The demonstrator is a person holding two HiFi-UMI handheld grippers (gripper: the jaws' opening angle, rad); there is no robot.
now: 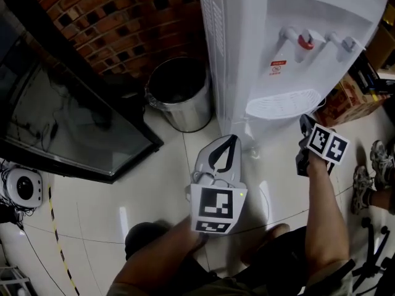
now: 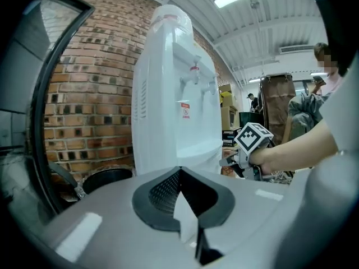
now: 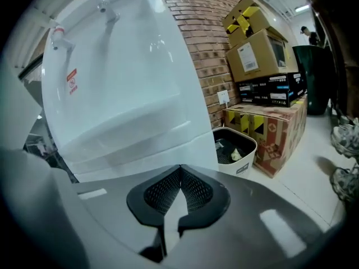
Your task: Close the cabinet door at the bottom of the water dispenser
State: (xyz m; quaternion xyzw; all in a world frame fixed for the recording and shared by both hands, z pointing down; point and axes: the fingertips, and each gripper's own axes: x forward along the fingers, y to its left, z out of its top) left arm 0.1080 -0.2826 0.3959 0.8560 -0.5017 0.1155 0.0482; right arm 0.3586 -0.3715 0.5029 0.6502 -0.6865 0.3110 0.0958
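The white water dispenser (image 1: 290, 36) stands against the brick wall. In the head view its lower front is hidden under the drip tray. In the right gripper view the dispenser's (image 3: 112, 83) lower white panel (image 3: 146, 150) lies just beyond my jaws. I cannot tell whether that door stands ajar. My right gripper (image 1: 305, 122) is shut and empty, close to the dispenser's lower right front; its pads meet at the tip (image 3: 180, 168). My left gripper (image 1: 232, 139) is shut with nothing held, pointing at the dispenser's (image 2: 174, 94) base from the front left, tips together (image 2: 179, 171).
A steel bin (image 1: 179, 94) stands left of the dispenser, with a black-framed glass panel (image 1: 68, 116) leaning further left. Stacked cardboard boxes (image 3: 263, 49) and a small white bin (image 3: 235, 150) sit to the right. Shoes (image 1: 370, 177) lie on the tiled floor at right.
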